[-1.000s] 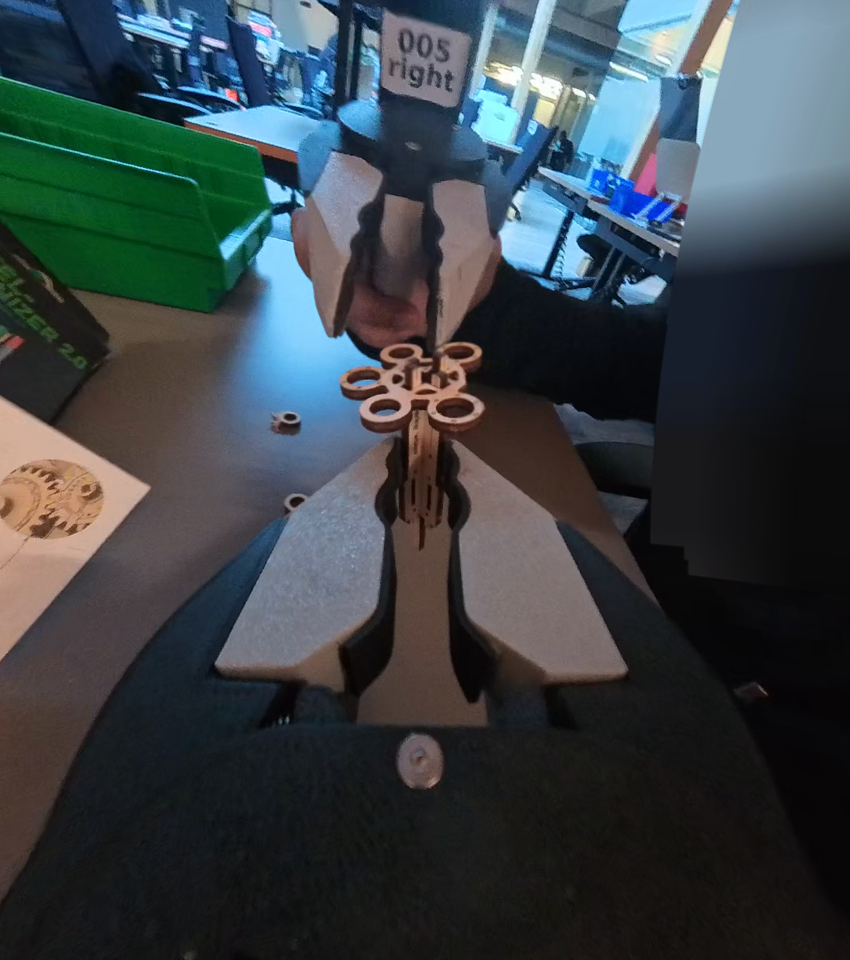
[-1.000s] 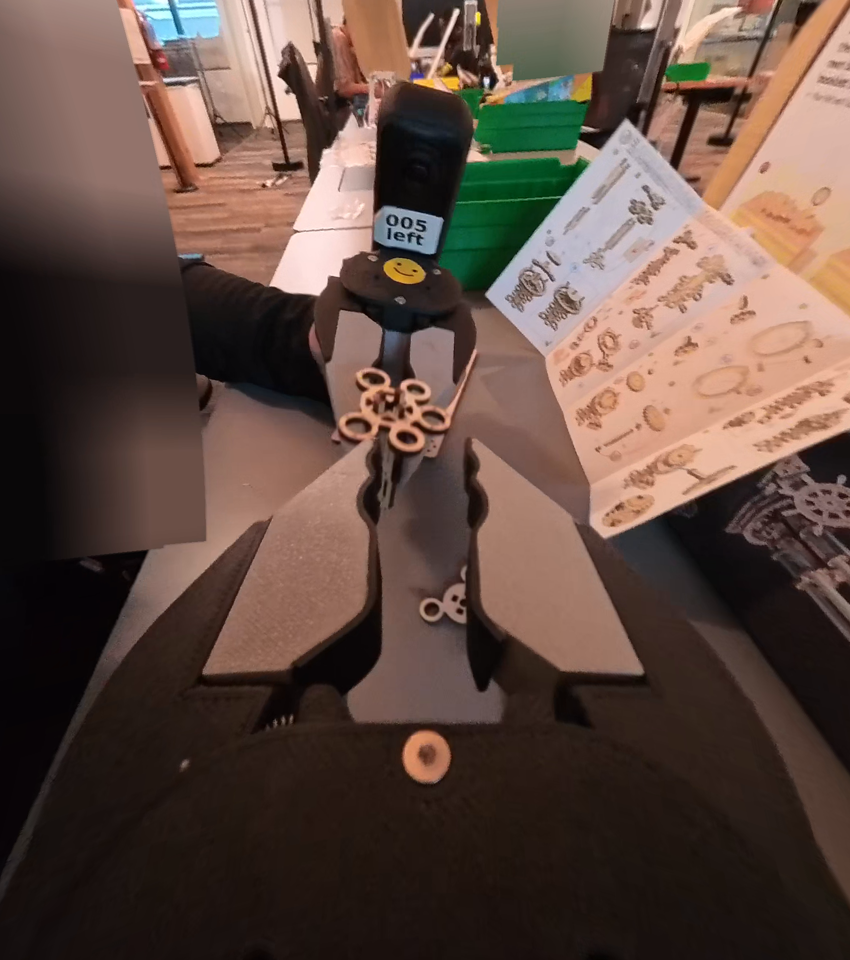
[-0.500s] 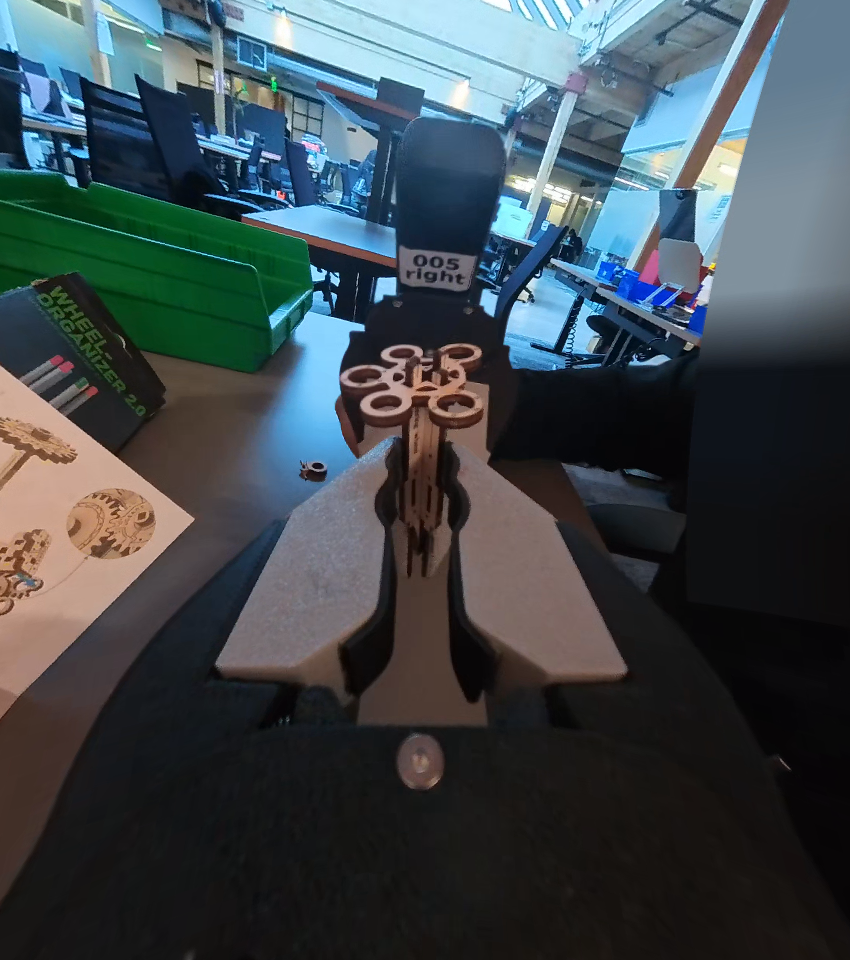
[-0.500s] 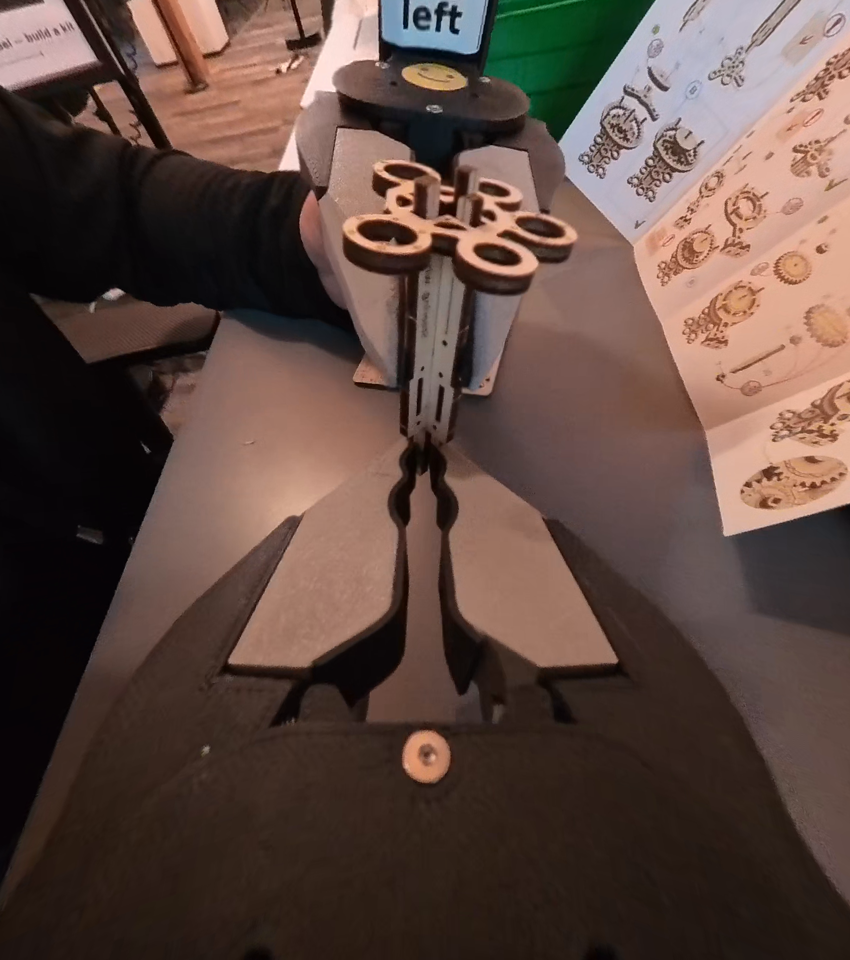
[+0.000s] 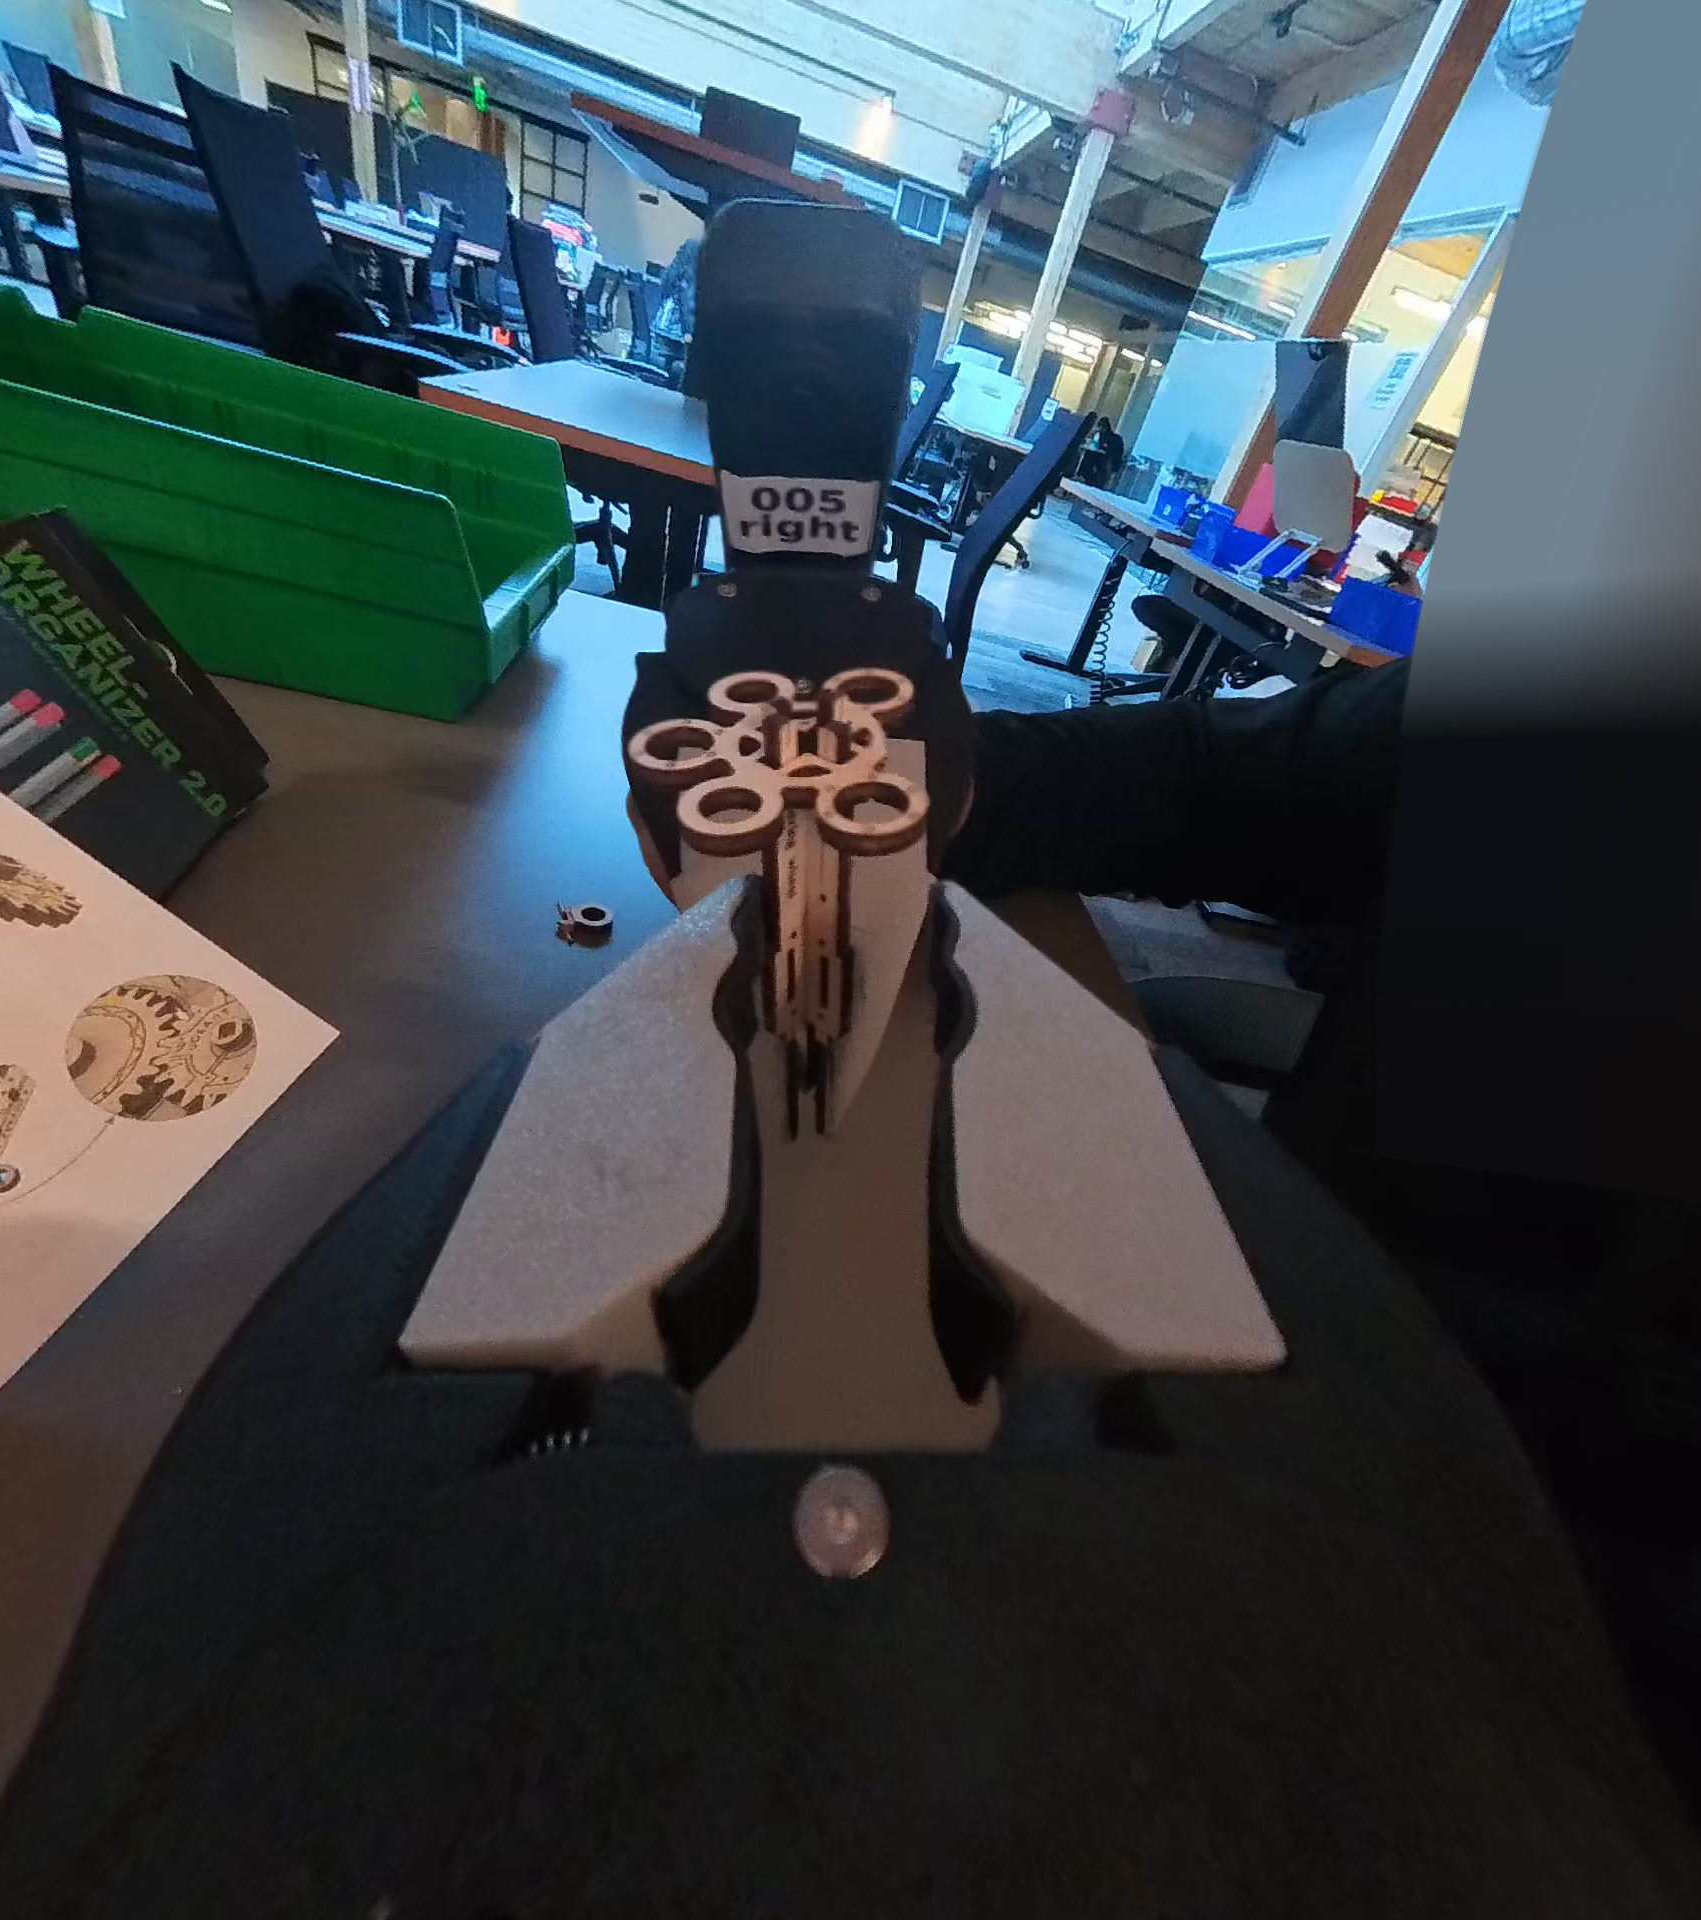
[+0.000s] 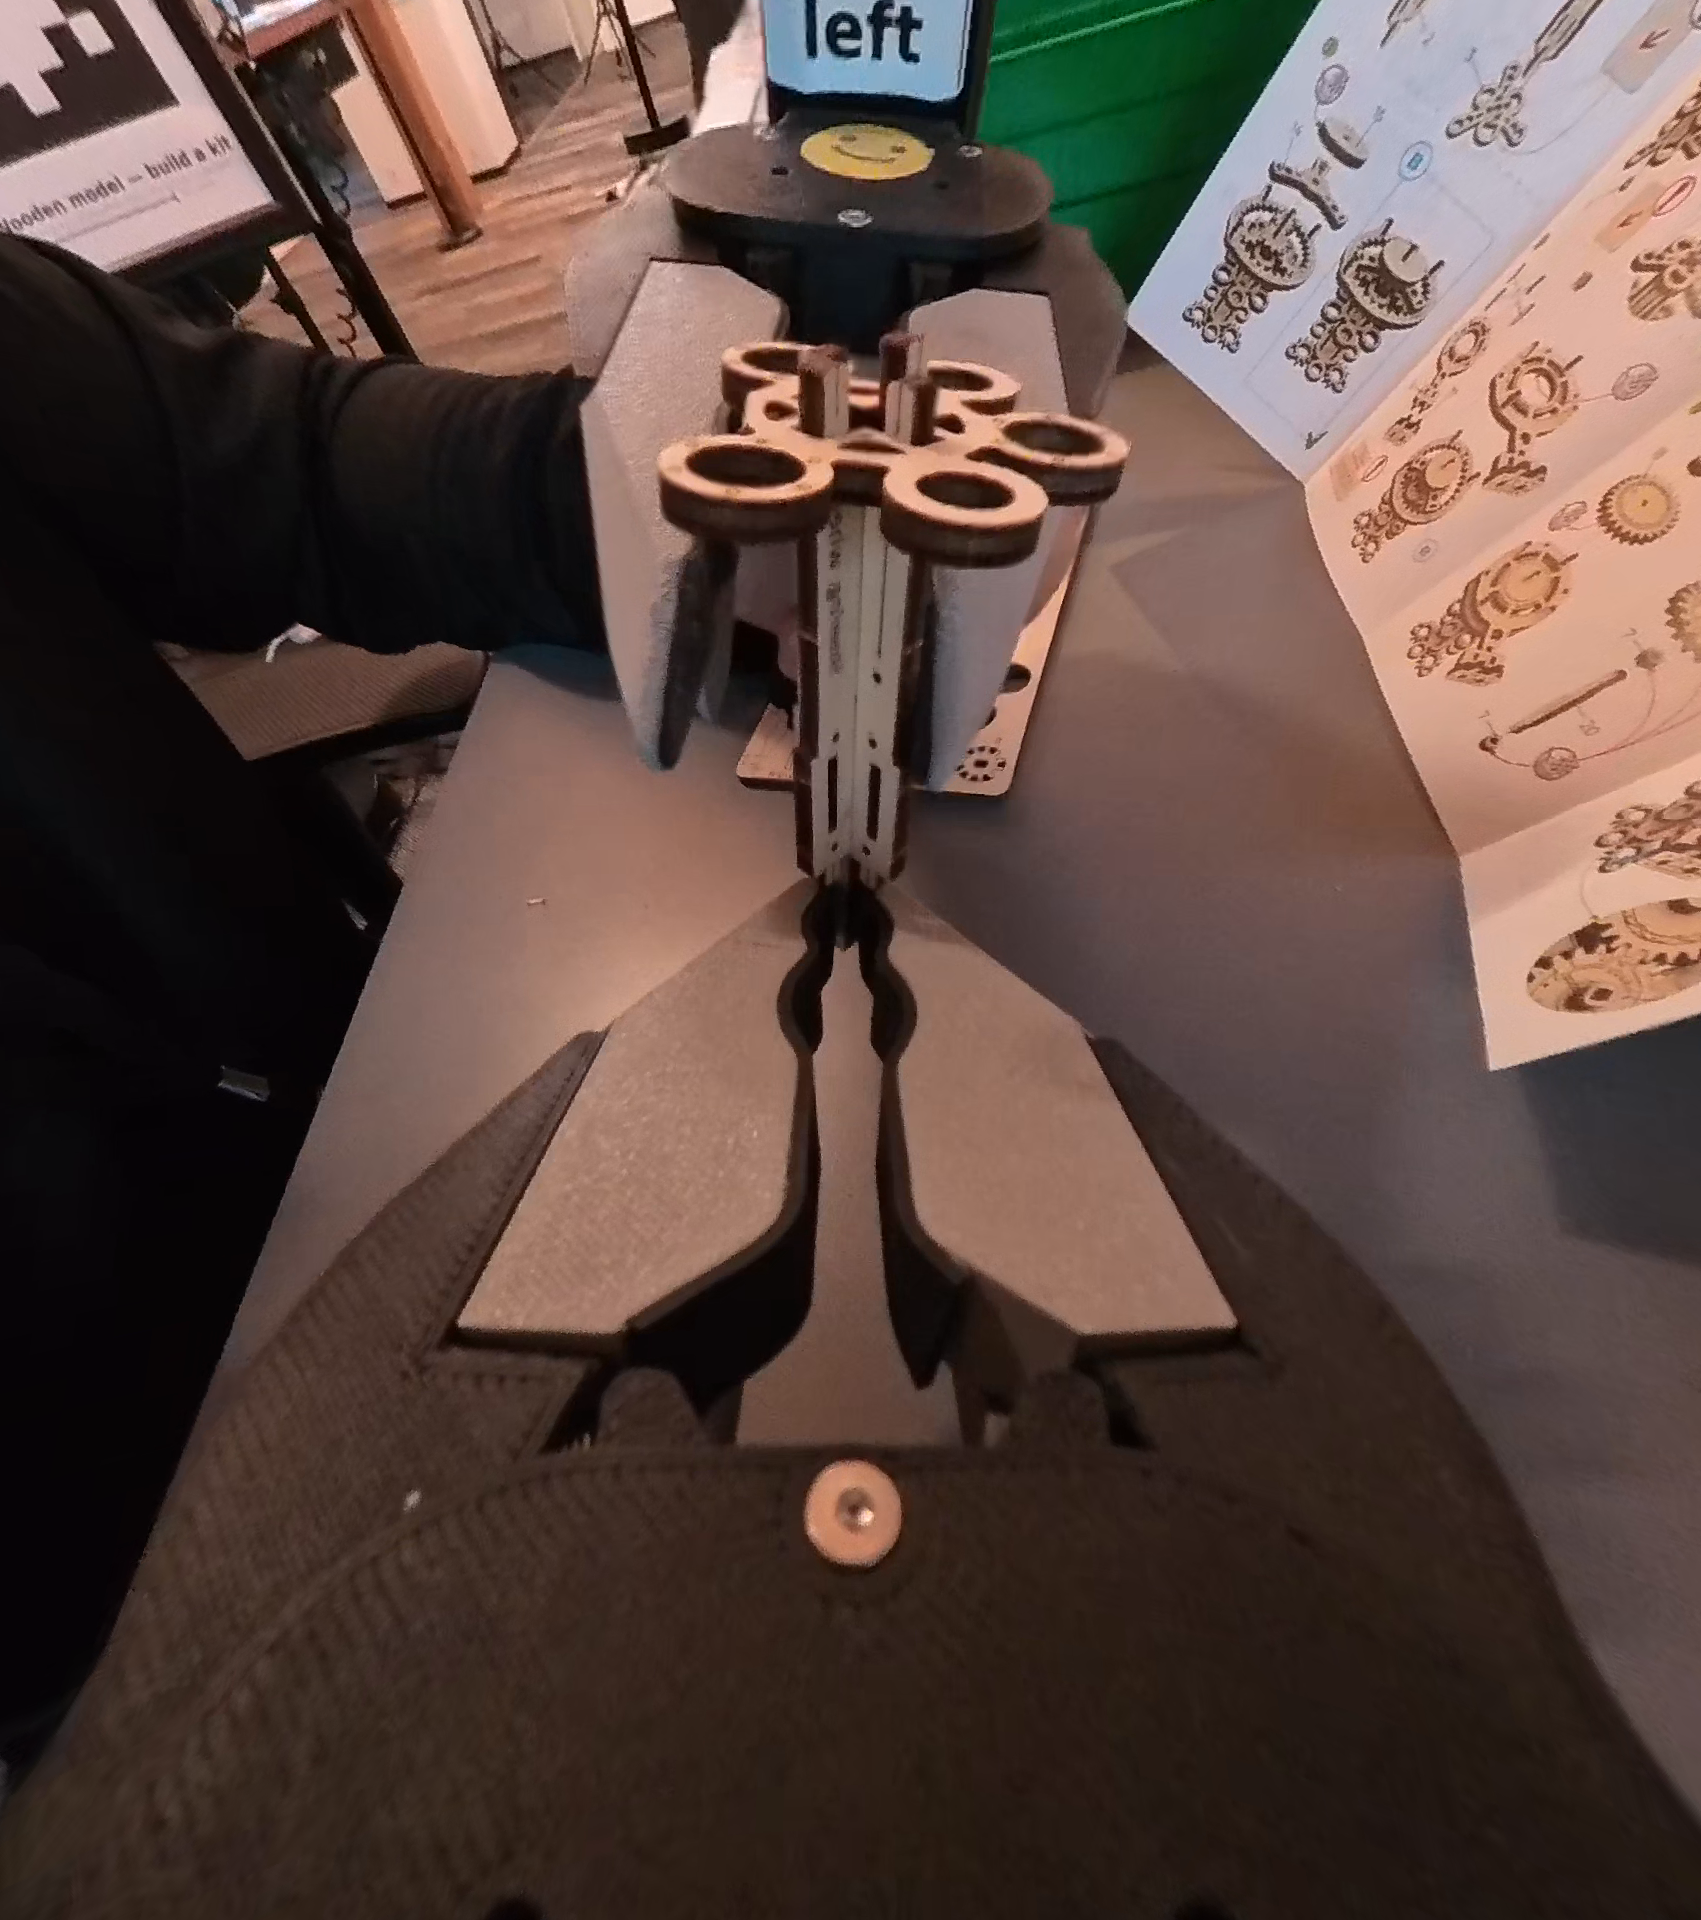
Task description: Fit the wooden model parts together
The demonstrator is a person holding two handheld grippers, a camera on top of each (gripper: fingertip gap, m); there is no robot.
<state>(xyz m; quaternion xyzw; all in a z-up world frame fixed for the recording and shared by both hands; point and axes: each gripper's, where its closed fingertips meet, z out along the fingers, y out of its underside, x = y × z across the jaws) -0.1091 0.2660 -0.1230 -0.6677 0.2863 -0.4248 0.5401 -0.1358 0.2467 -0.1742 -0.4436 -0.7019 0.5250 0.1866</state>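
Observation:
The wooden assembly [image 5: 778, 769] is a head of several joined rings on a flat slotted stem. It stands upright between the two grippers. My right gripper [image 6: 841, 909] is shut on the stem's lower tip, below the ring head [image 6: 887, 468]. My left gripper [image 5: 835, 904] is open, with its fingers spread on either side of the stem and a gap on each side. In the right wrist view the left gripper [image 6: 804, 758] also shows spread apart behind the stem. The right gripper's black housing [image 5: 804, 416] faces the left wrist view.
A green bin [image 5: 202, 520], a dark box [image 5: 67, 707] and an instruction sheet [image 5: 46, 1039] lie to the left. A small wooden ring [image 5: 591, 920] lies on the grey table [image 5: 389, 831]. A wooden parts sheet [image 6: 981, 774] lies under the left gripper. A black sleeve [image 6: 202, 468] crosses the table edge. My hands' fingertips stand some 5 cm from each other.
My right gripper moved in and shut on the stem's lower tip. After that my left gripper opened off the stem. The assembly stayed upright.

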